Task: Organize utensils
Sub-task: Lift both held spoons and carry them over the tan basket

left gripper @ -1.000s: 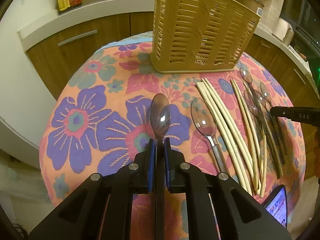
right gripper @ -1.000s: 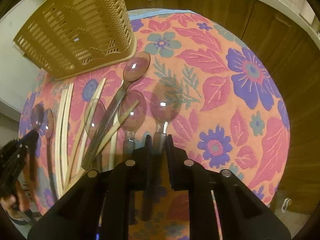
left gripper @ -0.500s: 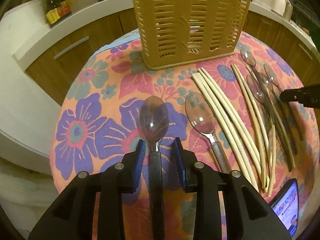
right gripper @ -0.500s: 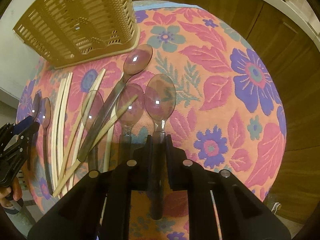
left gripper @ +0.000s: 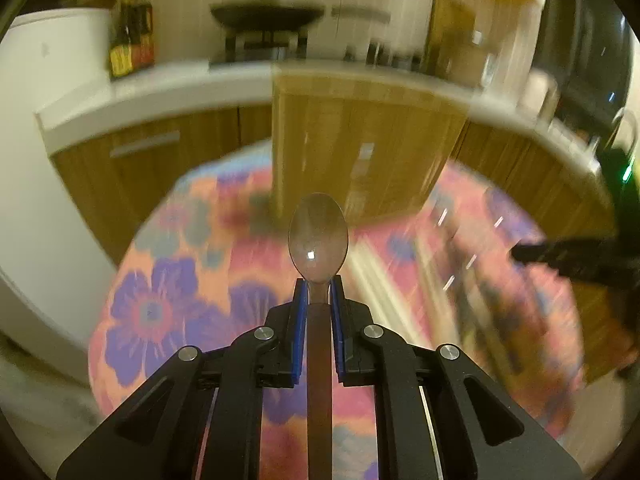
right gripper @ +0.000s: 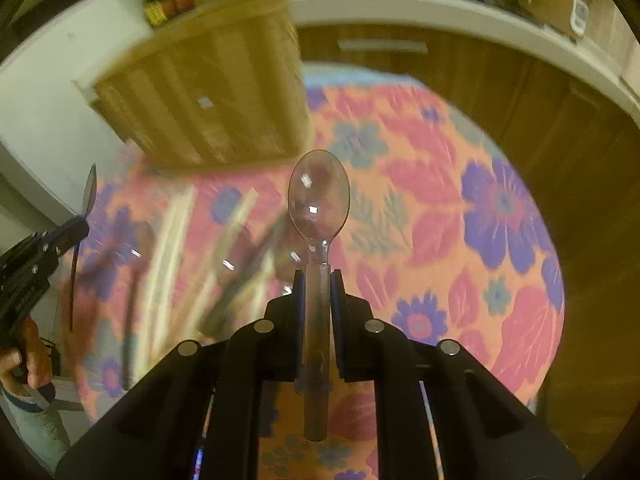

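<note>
My left gripper [left gripper: 319, 286] is shut on the handle of a clear plastic spoon [left gripper: 318, 238] and holds it above the flowered tablecloth [left gripper: 168, 304], bowl pointing at the tan slatted utensil basket [left gripper: 360, 140]. My right gripper [right gripper: 318, 280] is shut on a second clear spoon [right gripper: 319, 200], lifted above the cloth [right gripper: 500, 216]. The basket [right gripper: 208, 96] stands at the far left of that view. Pale chopsticks [right gripper: 172, 240] and more spoons lie blurred on the cloth left of it. The left gripper with its spoon shows side-on in the right wrist view [right gripper: 80, 224].
Wooden cabinets [left gripper: 160, 152] and a white counter [left gripper: 140, 92] curve round the far side of the table. Bottles [left gripper: 132, 36] and a pan [left gripper: 268, 16] stand on the counter. The right gripper shows in the left wrist view [left gripper: 560, 258].
Both grippers have lifted their spoons off the cloth and tipped up toward the basket. The left jaws, apart half a second ago, have shut on the spoon handle. Both views are motion-blurred.
</note>
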Motion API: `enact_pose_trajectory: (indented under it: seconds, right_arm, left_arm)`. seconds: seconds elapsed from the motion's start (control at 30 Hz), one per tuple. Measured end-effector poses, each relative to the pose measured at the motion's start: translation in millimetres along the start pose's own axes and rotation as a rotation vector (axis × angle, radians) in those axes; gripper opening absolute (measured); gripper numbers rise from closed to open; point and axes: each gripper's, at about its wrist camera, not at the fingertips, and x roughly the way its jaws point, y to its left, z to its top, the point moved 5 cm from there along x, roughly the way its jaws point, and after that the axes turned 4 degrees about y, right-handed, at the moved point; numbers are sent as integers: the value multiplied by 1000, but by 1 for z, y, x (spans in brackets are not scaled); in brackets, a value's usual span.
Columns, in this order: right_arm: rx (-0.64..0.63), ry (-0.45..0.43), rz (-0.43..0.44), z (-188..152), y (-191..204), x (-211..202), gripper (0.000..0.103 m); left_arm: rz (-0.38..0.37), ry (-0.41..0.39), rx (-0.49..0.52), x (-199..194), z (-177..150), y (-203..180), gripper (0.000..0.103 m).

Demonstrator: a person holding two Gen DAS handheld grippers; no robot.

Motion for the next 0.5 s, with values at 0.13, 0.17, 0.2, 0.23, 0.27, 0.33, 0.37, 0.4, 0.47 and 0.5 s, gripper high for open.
enact_pose_trajectory:
  seconds: [0.13,0.17,0.2,0.23,0.27,0.33,0.37,0.4,0.47,0.5]
  right_arm:
    - [-38,-127,61,22,18,-32,10]
    - [-45,-154,70,29,20,-39,10]
    - [-53,-187,82,35,24,-46,10]
    - [-64,-228,93,46,28,-55,10]
    - [-71,-255,96,54,29,-60,10]
    - [-80,-317,114,74,33,-70,10]
    - [-82,-339,121,81,36,-75,10]
    - [-83,-365,124,90,38,-81,10]
    - [-76,-423,134,113,40,-88,10]
    - [-66,-438,144,116,43,-96,10]
  left_arm:
    - [-61,-166,-29,-33,40,-2,10]
    - [-72,-222,-32,-42,54,-2,10]
    - [-78,-258,-35,-45,66,-3,10]
    - [-77,-292,-38,-49,74,-5,10]
    - [-76,-326,-39,-55,85,-7,10]
    - [-82,-390,-41,-64,107,-10,10]
    - [-69,-415,-42,-63,120,-10,10]
    - [-70,-427,-44,-62,130,-11,10]
    - [-87,-448,-51,-59,145,-14,10]
    - [-87,-459,-58,-54,154,-14,10]
